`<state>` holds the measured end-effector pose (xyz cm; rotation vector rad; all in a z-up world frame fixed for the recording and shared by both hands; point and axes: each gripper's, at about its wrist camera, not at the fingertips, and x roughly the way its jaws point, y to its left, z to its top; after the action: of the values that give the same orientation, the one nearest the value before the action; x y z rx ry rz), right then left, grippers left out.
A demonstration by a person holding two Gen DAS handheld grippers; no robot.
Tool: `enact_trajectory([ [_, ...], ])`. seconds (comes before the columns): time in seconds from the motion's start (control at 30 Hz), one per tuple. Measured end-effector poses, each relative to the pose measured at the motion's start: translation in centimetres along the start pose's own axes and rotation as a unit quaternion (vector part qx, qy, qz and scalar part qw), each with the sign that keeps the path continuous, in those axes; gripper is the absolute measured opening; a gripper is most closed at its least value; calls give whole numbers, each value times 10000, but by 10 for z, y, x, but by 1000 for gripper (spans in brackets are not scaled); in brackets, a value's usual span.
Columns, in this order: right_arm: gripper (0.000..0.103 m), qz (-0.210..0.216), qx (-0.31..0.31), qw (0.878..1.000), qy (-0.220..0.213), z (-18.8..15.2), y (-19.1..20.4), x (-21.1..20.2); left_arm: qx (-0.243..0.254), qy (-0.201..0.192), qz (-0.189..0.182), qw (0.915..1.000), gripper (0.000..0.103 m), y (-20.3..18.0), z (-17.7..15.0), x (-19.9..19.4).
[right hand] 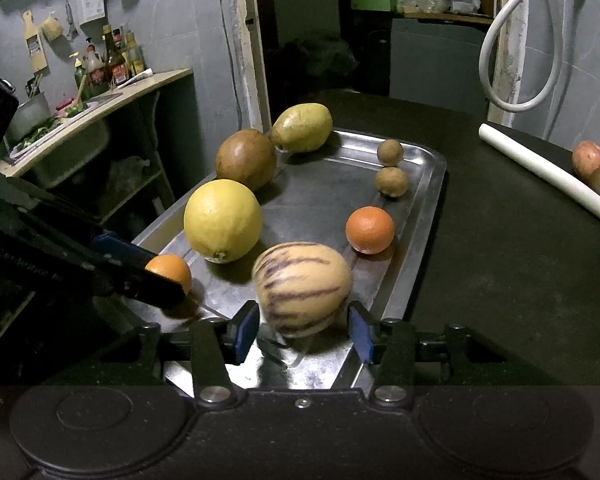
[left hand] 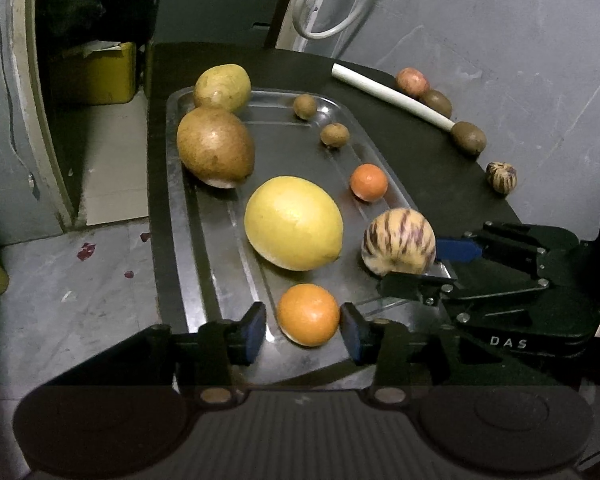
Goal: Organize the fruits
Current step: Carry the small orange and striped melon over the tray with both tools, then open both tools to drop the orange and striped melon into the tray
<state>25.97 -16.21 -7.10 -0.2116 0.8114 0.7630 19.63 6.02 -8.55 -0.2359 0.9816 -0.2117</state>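
Note:
A steel tray (left hand: 220,264) on a dark table holds several fruits. At its near end an orange (left hand: 308,314) sits between the blue pads of my left gripper (left hand: 303,332), which is open with slim gaps on both sides. A cream, purple-striped melon (right hand: 302,288) rests on the tray's near right corner between the pads of my right gripper (right hand: 303,334), also open and not pressing it. Farther along the tray are a big yellow citrus (left hand: 294,222), a brown fruit (left hand: 215,146), a yellow-green fruit (left hand: 222,88), a small orange (left hand: 369,182) and two small brown round fruits (left hand: 334,135).
Off the tray, at the table's right edge, lie a white tube (left hand: 392,96), two kiwis (left hand: 468,137), a pinkish fruit (left hand: 412,80) and a small striped fruit (left hand: 501,176). A counter with bottles (right hand: 112,60) stands left, and a white hose (right hand: 512,64) hangs behind.

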Motion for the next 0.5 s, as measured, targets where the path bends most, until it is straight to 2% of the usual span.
enact_trajectory([
  [0.03, 56, -1, 37, 10000, -3, 0, -1, 0, -10, 18, 15, 10000, 54, 1, 0, -1],
  [0.2, 62, -26, 258, 9996, -102, 2, -2, -8, -17, 58, 43, 10000, 61, 3, 1, -11],
  [0.3, 71, -116, 443, 9987, -232, 3, -3, -17, 1, 10, 30, 10000, 69, 3, 5, -19],
  [0.43, 82, -366, 802, 9953, -399, 2, -11, -34, 86, -91, -32, 9999, 81, 3, 14, -30],
  [0.5, 87, -568, 1018, 9920, -493, 1, -17, -44, 154, -126, -54, 9998, 84, 3, 22, -34],
])
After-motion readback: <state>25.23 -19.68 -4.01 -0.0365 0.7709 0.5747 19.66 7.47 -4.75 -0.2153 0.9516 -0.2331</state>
